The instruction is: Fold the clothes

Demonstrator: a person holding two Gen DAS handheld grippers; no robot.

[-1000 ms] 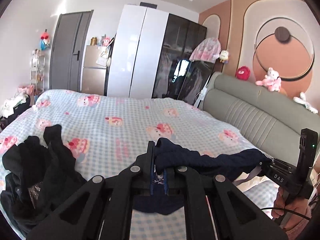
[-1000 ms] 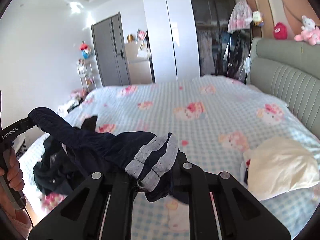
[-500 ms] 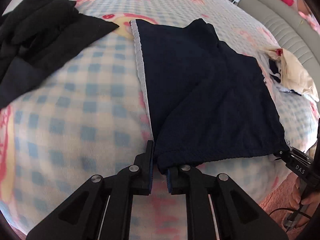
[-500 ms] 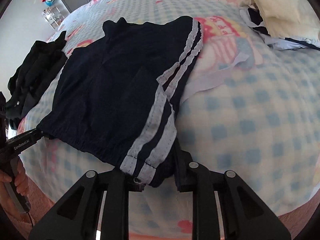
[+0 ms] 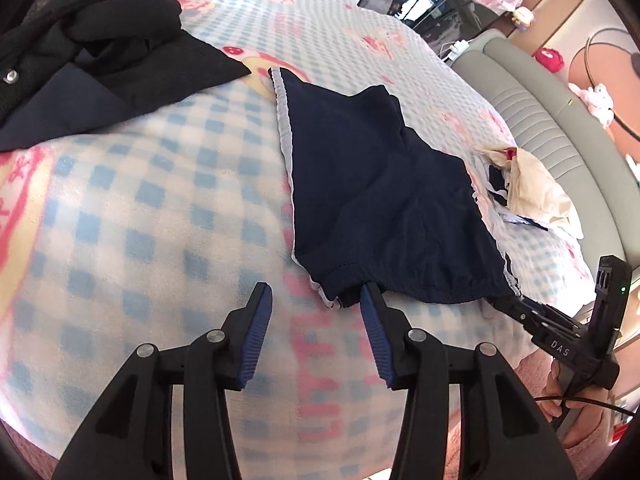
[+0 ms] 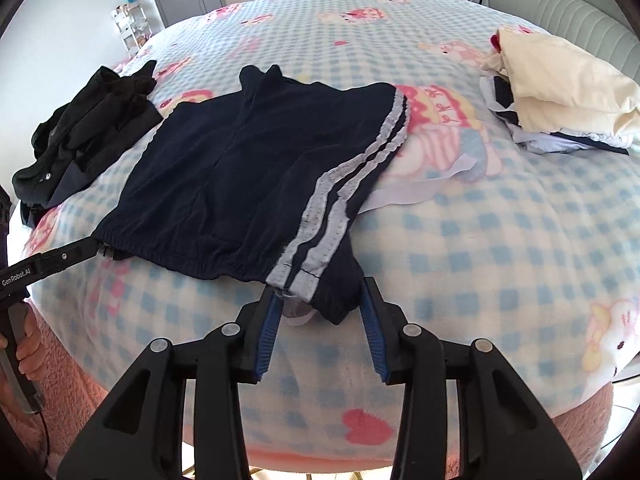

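**Shorts laid out, both tongs letting go**

I have brought both hands down from chest height to the near edge of the bed, and the navy shorts (image 6: 256, 176) that hung between my tongs a second ago now lie spread flat on the checked blanket (image 6: 500, 248), waistband toward me.

Nearest to me, the left tongs (image 5: 316, 300) are opening: the pads stand apart, the right-hand pad only brushing the waistband corner, nothing pinched. The right tongs (image 6: 318, 300) are opening too; the striped corner of the waistband sits loosely between the pads, which no longer press it.

That tells me the laying-out step is done and the garment rests on its own weight. Its two pale side stripes (image 6: 340, 200) run away from me along one edge, and the cloth looks fairly smooth, with a slight ridge near the far hem.

Further off, a heap of black clothes (image 5: 80, 56) waits on one side and a cream bundle (image 6: 560, 80) near the headboard (image 5: 552, 128) on the other.

I judge the next move is to regrip and fold the shorts in half.
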